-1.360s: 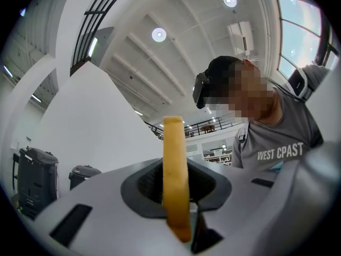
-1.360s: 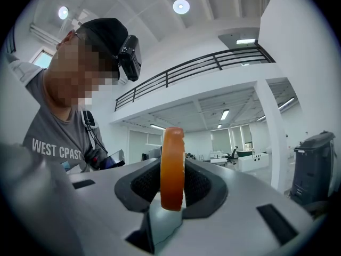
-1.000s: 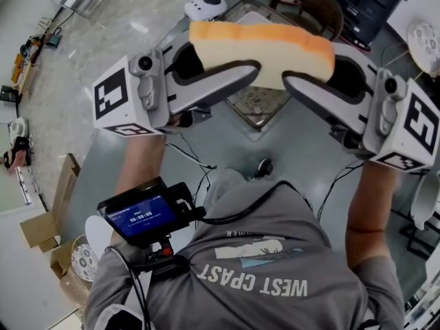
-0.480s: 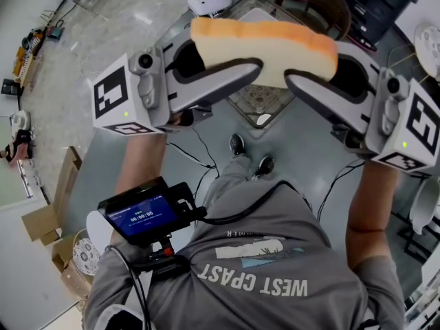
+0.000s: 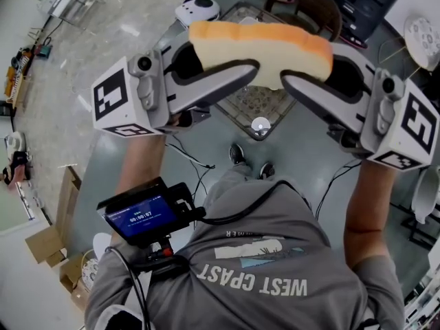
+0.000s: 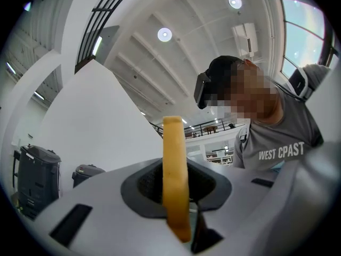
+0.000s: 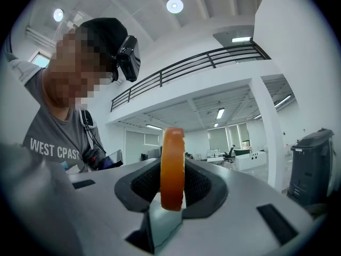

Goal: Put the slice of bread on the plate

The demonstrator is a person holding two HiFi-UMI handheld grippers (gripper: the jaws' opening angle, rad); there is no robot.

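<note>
A slice of bread [image 5: 261,47] with an orange crust is held up in the air close under the head camera. My left gripper [image 5: 230,64] is shut on its left end and my right gripper [image 5: 302,71] on its right end. The left gripper view has the slice [image 6: 175,175] edge-on and upright between the jaws of my left gripper [image 6: 176,196]. In the right gripper view the crust edge [image 7: 172,167] stands the same way in my right gripper [image 7: 171,188]. A round white patterned disc [image 5: 421,36], perhaps a plate, lies at the top right.
Far below is a grey floor with a patterned square table [image 5: 258,102], a dark round seat [image 5: 302,5], a black bin [image 5: 371,5] and a white panda-shaped thing [image 5: 196,9]. Cardboard boxes [image 5: 48,236] lie at the bottom left. Cables trail by the person's feet [image 5: 251,163].
The bread and both grippers keep their place in the head view. The floor behind them has shifted a little, and the person's feet have come into view below the table.
</note>
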